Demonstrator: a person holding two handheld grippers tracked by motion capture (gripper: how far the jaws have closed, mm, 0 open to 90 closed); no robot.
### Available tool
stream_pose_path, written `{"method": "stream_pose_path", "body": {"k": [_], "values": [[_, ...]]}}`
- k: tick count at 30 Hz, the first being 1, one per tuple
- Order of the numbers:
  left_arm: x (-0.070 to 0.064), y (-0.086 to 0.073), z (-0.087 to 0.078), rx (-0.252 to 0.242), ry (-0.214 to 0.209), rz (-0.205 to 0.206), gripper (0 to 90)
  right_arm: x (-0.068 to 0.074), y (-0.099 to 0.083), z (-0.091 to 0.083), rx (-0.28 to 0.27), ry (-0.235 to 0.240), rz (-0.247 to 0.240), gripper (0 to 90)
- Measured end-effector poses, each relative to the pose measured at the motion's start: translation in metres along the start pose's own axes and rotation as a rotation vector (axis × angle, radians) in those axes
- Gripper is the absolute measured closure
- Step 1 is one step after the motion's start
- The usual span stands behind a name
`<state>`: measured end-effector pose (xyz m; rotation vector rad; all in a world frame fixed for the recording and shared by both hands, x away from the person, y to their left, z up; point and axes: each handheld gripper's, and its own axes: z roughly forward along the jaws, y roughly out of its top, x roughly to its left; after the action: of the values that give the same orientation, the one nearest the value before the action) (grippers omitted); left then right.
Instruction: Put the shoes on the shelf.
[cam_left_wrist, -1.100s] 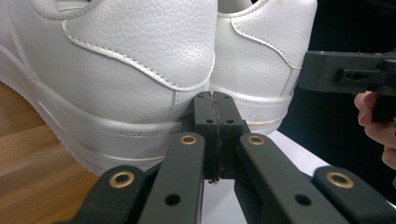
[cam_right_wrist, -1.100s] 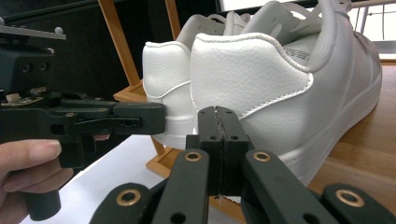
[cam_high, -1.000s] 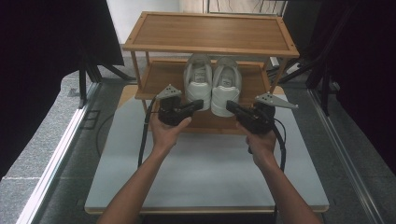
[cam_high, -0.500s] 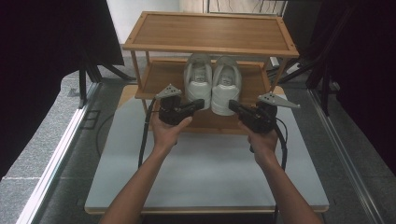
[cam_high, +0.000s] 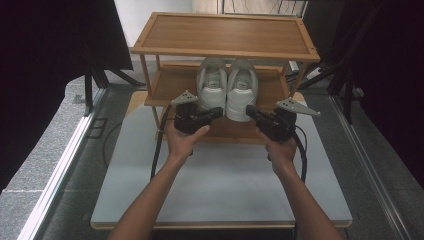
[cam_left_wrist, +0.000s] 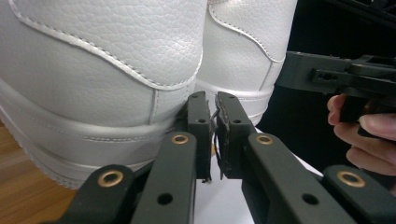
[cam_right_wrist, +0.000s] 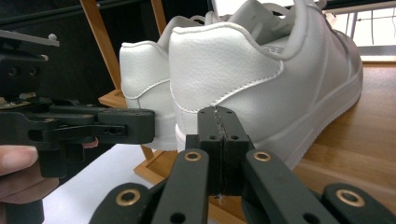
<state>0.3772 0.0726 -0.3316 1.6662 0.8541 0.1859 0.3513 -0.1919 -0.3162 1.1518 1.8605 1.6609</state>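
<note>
1. The two white leather shoes (cam_high: 226, 89) sit side by side on the middle board of the brown wooden rack (cam_high: 225, 35).
2. Your left gripper (cam_high: 218, 113) is almost closed, holding nothing, near the heels.
3. Your right gripper (cam_high: 249, 110) is pressed closed, empty.

You have two white leather sneakers (cam_high: 227, 87) side by side, one wooden three-shelf rack (cam_high: 225, 32), one grey-topped table (cam_high: 220, 180), and two black two-jaw grippers (cam_high: 216, 114) in your hands.
</note>
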Motion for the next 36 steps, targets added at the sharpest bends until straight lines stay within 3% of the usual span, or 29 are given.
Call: {"method": "stream_pose_path", "body": {"k": [12, 15, 20, 24, 29, 36], "values": [[0.001, 0.000, 0.000, -0.003, -0.026, -0.017, 81.8, -0.001, -0.002, 0.004, -0.028, -0.015, 0.010, 89.6], [-0.001, 0.000, -0.001, -0.007, -0.036, -0.022, 76.7, -0.001, -0.006, 0.000, -0.049, -0.040, 0.004, 81.8], [-0.009, 0.003, -0.012, -0.055, -0.029, -0.024, 65.8, -0.006, -0.010, -0.015, -0.084, -0.005, 0.035, 76.5], [-0.016, 0.001, -0.030, -0.113, -0.008, -0.006, 62.5, -0.003, -0.014, -0.029, -0.100, 0.003, 0.008, 69.2], [-0.022, -0.013, -0.049, -0.131, 0.000, -0.025, 60.0, -0.003, -0.023, -0.046, -0.123, 0.012, 0.013, 61.4], [-0.019, -0.043, -0.062, -0.135, 0.029, -0.044, 59.4, -0.010, -0.047, -0.058, -0.125, 0.011, 0.027, 58.2]]}}
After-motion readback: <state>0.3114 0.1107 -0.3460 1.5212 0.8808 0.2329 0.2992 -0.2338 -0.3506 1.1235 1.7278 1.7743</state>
